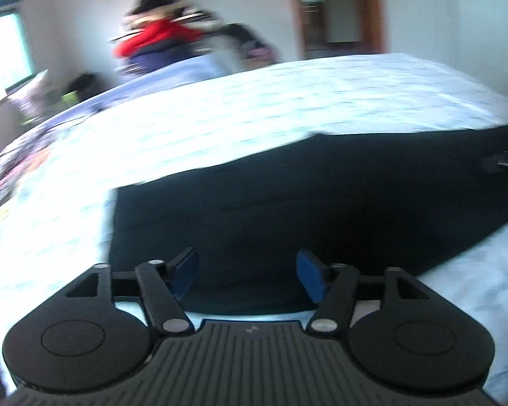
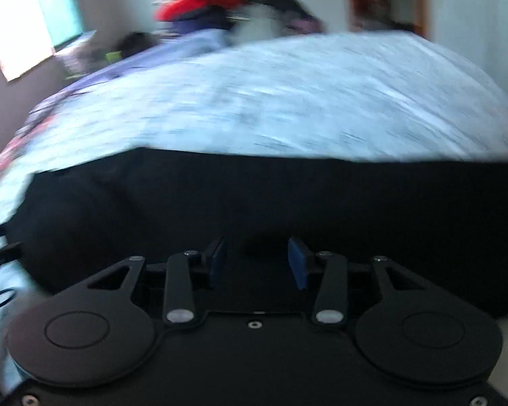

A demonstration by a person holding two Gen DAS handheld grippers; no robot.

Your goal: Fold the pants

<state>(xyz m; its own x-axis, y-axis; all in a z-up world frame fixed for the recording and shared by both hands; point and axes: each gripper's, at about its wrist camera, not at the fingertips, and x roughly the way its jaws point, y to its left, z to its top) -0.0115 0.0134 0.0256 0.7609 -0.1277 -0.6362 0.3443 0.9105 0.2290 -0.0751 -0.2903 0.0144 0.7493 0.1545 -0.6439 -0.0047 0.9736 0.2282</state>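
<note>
- While both views are smeared with blur, the left gripper (image 1: 247, 275) plainly stands with its blue pads (image 1: 309, 275) spread wide and nothing between them.
- The right gripper (image 2: 258, 264) is parted too, though less widely, and its pads (image 2: 297, 264) also hold nothing.
- Just ahead of and below both sets of jaws lie the dark pants (image 1: 304, 199), spread flat on the bed (image 1: 220, 115); neither gripper can be seen touching the cloth.
- The pants look to run crosswise to both grippers, long axis left to right. In the left view a squared end (image 1: 118, 203) sits at the left, and the cloth stretches away right toward the other gripper (image 1: 501, 162).
- In the right view the pants (image 2: 254, 196) fill the frame from side to side.
- Judged from this, the left hand is nearer that squared end and the right nearer the middle; the next fold likely carries one end along the long axis.
</note>
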